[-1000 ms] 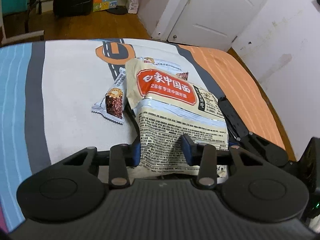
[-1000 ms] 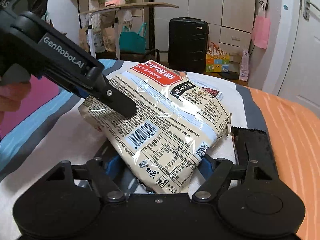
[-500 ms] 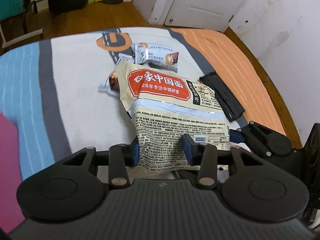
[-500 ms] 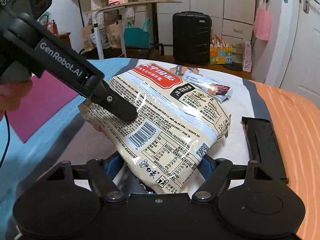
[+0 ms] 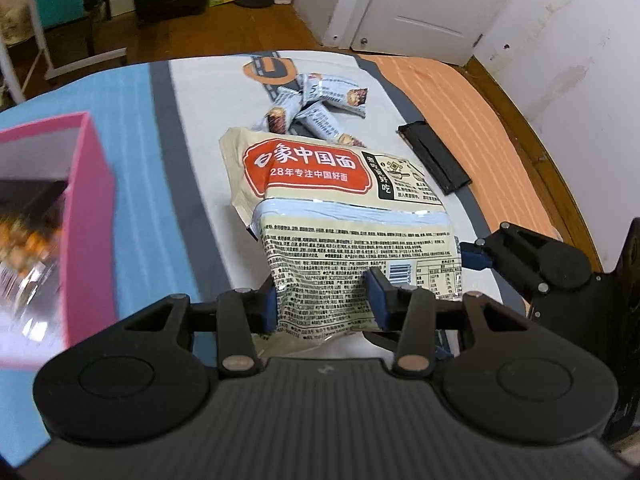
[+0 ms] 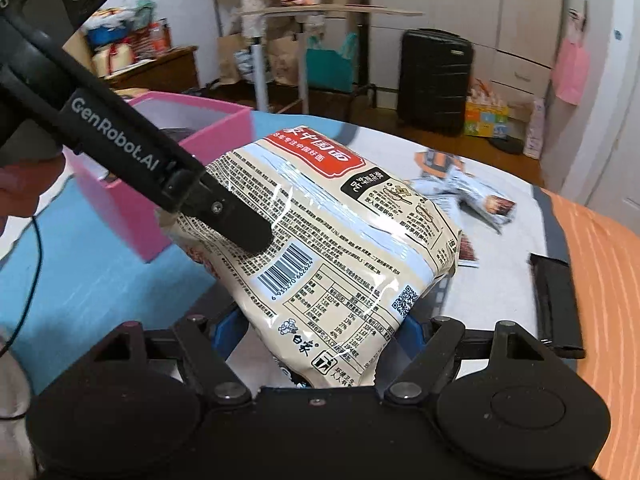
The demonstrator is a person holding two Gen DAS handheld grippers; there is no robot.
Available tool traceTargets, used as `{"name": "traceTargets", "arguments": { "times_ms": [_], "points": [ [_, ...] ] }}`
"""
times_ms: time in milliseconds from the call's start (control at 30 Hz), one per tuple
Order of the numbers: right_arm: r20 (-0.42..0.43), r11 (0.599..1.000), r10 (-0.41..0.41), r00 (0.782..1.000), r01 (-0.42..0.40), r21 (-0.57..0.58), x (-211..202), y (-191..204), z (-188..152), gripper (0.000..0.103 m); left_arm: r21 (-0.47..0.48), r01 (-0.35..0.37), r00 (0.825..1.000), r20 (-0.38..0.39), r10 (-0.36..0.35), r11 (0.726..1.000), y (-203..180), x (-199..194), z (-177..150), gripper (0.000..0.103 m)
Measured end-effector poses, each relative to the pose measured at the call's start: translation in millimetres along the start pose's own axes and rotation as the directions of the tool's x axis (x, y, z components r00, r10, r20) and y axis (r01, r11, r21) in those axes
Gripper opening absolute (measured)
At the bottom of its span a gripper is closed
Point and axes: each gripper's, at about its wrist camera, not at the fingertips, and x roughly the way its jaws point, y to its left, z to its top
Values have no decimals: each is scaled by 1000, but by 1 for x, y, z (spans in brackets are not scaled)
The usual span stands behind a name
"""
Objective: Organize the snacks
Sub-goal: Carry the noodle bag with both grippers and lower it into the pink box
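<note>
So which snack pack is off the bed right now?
The big noodle bag with the red label, clamped in both hand-held grippers. The small grey bar packets lie on the bed behind it.

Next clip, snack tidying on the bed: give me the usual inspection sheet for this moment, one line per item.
Surface: striped bedcover, blue, grey, white and orange bands.
Job's things: big noodle bag lifted off the cover; small snack bars piled beyond it; pink box open, some contents inside.
Clutter: flat black strip lying on the cover.
Grippers: left gripper and right gripper each clamp the noodle bag between their fingers.
Cables: thin black cable at the left edge of the right wrist view.
Surroundings: black suitcase, white door, wooden floor.
</note>
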Motion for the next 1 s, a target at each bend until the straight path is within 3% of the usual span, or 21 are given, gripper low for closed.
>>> {"name": "traceTargets", "arguments": {
  "times_ms": [333, 567, 700, 833, 1000],
  "points": [
    [-46, 990, 67, 997, -72, -124, -26, 46, 19, 81, -76, -16, 1000, 0, 16, 997, 13, -56, -35, 43],
    [-2, 962, 109, 994, -106, -251, -40, 81, 43, 81, -90, -90, 994, 49, 95, 992, 24, -106, -47, 45],
    [82, 928, 163, 983, -124, -352, -32, 101, 63, 81, -149, -132, 979, 133, 152, 980, 50, -133, -55, 45],
    [150, 904, 211, 966, -134, -407, -15, 124, 91, 81, -192, -198, 953, 194, 234, 961, 77, -160, -50, 45],
    [129, 888, 309, 942, -237, -394, 19, 144, 138, 81, -232, -271, 924, 208, 320, 934, 121, -179, -38, 46]
  ]
}}
